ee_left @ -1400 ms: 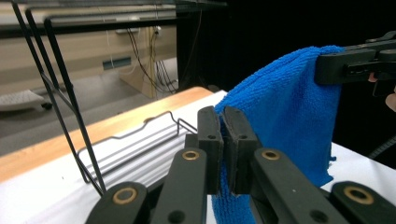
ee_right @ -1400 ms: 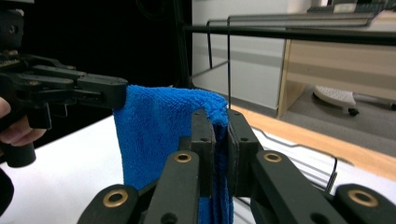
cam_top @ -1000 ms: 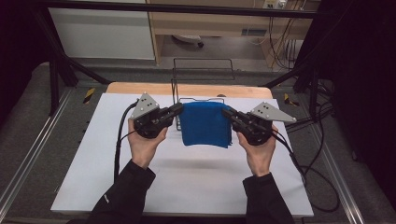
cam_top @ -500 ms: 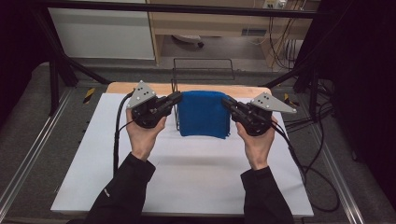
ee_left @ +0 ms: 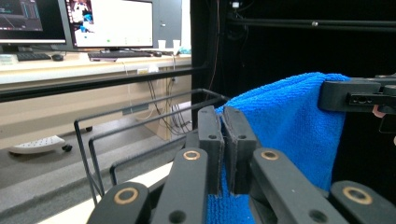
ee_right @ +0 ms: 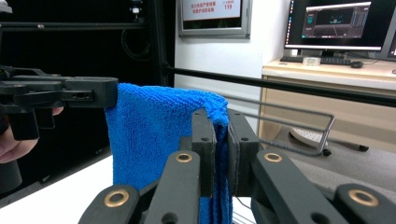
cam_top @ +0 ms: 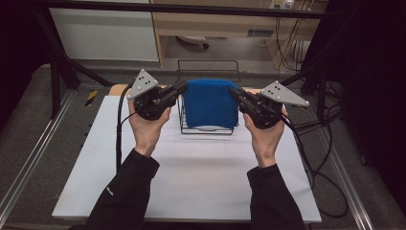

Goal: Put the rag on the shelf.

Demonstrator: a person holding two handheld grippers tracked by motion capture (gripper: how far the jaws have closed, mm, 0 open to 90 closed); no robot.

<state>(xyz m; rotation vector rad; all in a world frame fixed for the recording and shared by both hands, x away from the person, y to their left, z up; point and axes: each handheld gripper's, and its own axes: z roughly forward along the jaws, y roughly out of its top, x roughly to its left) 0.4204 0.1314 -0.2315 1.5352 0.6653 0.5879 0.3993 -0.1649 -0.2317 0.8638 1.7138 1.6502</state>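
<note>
You hold the blue cloth (cam_top: 210,103) taut above the wire rack (cam_top: 207,128), left claw (cam_top: 181,88) and right claw (cam_top: 235,93) each clamped on an upper corner. Next, lower it evenly over the top rail.

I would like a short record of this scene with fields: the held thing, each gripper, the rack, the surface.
held thing: blue towel, folded, hanging from its top edge between the two grippers
left gripper: shut on the towel's upper left corner
right gripper: shut on the towel's upper right corner
rack: black wire rack on the table, towel hanging in front of and above it
surface: white table top
hands: one hand under each gripper, dark sleeves
</note>
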